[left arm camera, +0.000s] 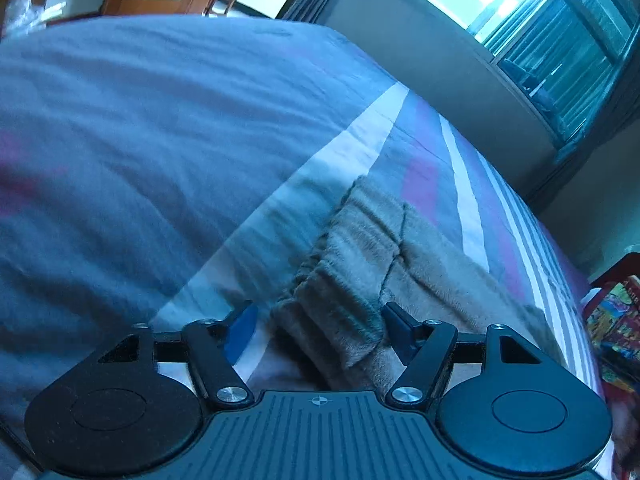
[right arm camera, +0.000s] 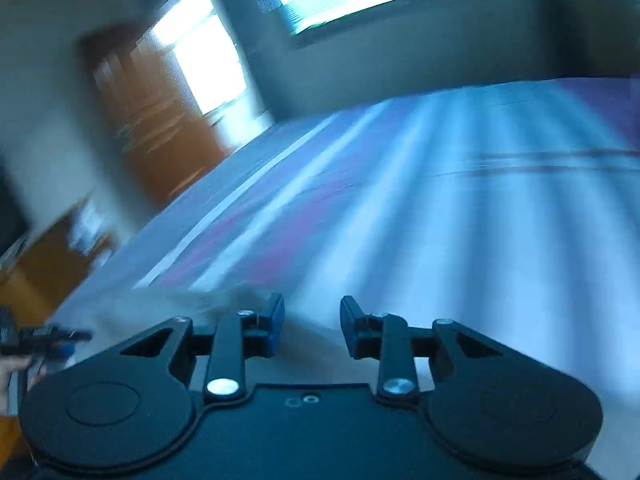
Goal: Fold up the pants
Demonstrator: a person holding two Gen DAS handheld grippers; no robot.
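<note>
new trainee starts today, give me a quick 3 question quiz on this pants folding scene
1. True or false: the pants lie on a bare wooden floor.
2. What lies between the fingers of the left gripper? A) a pillow B) the gathered waistband C) nothing
3. Fill in: the right gripper has ___ between its fingers.

Key: 1 false, they lie on the striped bedspread. 2 B, with the jaws apart, not pressing on it. 3 nothing.

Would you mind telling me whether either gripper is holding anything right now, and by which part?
Neither: the left gripper stands open around the fuzzy grey-brown pants, and the right gripper is open and empty.
</note>
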